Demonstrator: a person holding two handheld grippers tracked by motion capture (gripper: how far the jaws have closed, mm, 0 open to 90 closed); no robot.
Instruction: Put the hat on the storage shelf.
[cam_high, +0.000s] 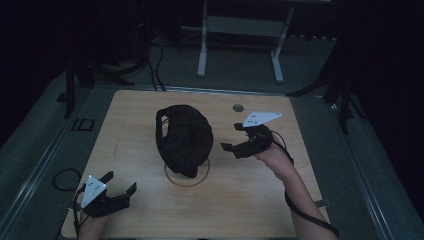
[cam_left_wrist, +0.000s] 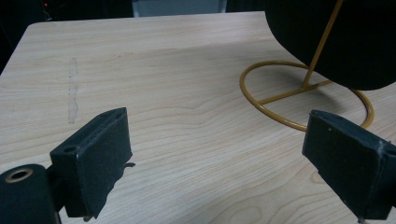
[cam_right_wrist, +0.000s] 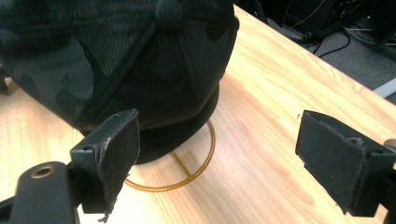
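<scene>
Resting on a yellow wire stand (cam_high: 186, 176) at the wooden table's (cam_high: 250, 200) centre, the dark cap (cam_high: 184, 139) hides the stand's upright; just its ring base shows. At three o'clock from the cap the right gripper (cam_high: 233, 138) hangs, jaws wide apart, empty. At seven o'clock the left gripper (cam_high: 120, 182) gapes too. Beyond twelve o'clock, white desk legs (cam_high: 202, 45) stand on grey floor; the room's edges are lost in darkness.
</scene>
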